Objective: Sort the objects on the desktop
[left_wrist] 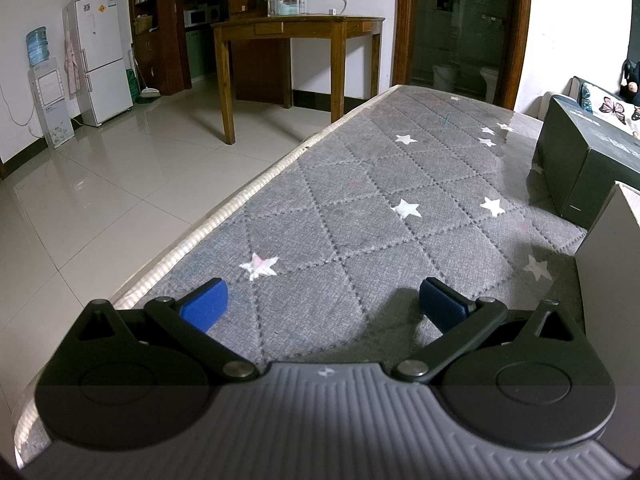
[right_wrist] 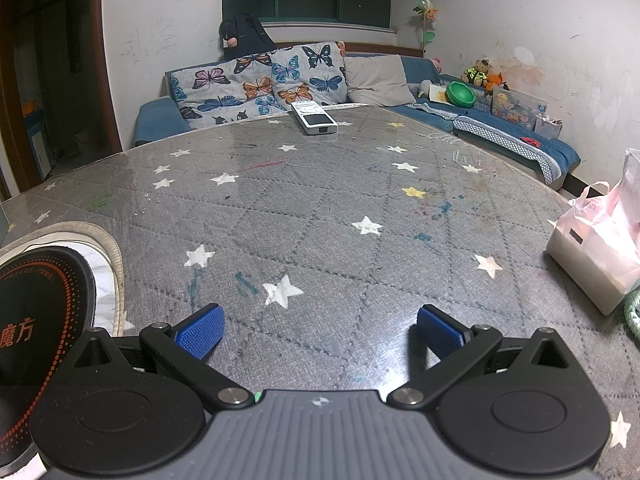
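My left gripper [left_wrist: 323,304] is open and empty, low over the grey star-patterned table cover [left_wrist: 360,208]. A dark box [left_wrist: 588,160] stands at the right, with a grey box edge [left_wrist: 608,256] nearer to me. My right gripper [right_wrist: 320,332] is open and empty over the same cover [right_wrist: 320,208]. A white remote control [right_wrist: 314,118] lies at the far edge of the table. A pink and white bag [right_wrist: 600,248] sits at the right. A black round induction cooker [right_wrist: 36,312] with orange markings sits at the left, close to the left finger.
In the left wrist view the table's left edge [left_wrist: 224,208] drops to a tiled floor, with a wooden table [left_wrist: 296,40] and a fridge [left_wrist: 100,56] beyond. In the right wrist view a sofa with butterfly cushions [right_wrist: 260,80] and toys [right_wrist: 480,76] lies behind the table.
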`<action>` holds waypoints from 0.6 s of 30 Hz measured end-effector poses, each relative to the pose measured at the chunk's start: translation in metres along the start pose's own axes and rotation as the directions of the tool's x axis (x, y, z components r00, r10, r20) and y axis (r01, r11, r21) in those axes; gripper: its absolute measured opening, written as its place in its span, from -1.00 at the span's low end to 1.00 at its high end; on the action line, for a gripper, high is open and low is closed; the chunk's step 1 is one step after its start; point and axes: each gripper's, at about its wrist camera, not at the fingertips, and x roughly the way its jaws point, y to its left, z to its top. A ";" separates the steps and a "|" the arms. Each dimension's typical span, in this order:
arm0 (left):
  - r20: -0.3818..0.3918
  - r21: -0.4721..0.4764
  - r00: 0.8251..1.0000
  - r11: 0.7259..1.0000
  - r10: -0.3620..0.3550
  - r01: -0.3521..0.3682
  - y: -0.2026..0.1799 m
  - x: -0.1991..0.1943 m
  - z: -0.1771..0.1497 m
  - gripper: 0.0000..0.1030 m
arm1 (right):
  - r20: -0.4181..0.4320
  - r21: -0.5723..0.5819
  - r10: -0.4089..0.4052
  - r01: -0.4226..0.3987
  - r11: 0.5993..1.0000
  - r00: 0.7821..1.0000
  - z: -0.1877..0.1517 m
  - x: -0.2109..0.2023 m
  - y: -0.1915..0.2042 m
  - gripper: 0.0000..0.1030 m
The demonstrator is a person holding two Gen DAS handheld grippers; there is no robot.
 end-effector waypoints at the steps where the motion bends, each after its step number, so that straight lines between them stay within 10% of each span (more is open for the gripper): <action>1: 0.000 0.000 1.000 1.000 0.000 0.000 0.000 0.000 0.000 1.00 | 0.000 0.000 0.000 0.000 1.000 1.000 0.000 0.000 0.000 1.00; 18: 0.000 0.000 1.000 1.000 0.000 0.000 0.002 0.001 0.000 1.00 | 0.000 -0.001 -0.001 0.001 1.000 1.000 0.000 0.000 0.000 1.00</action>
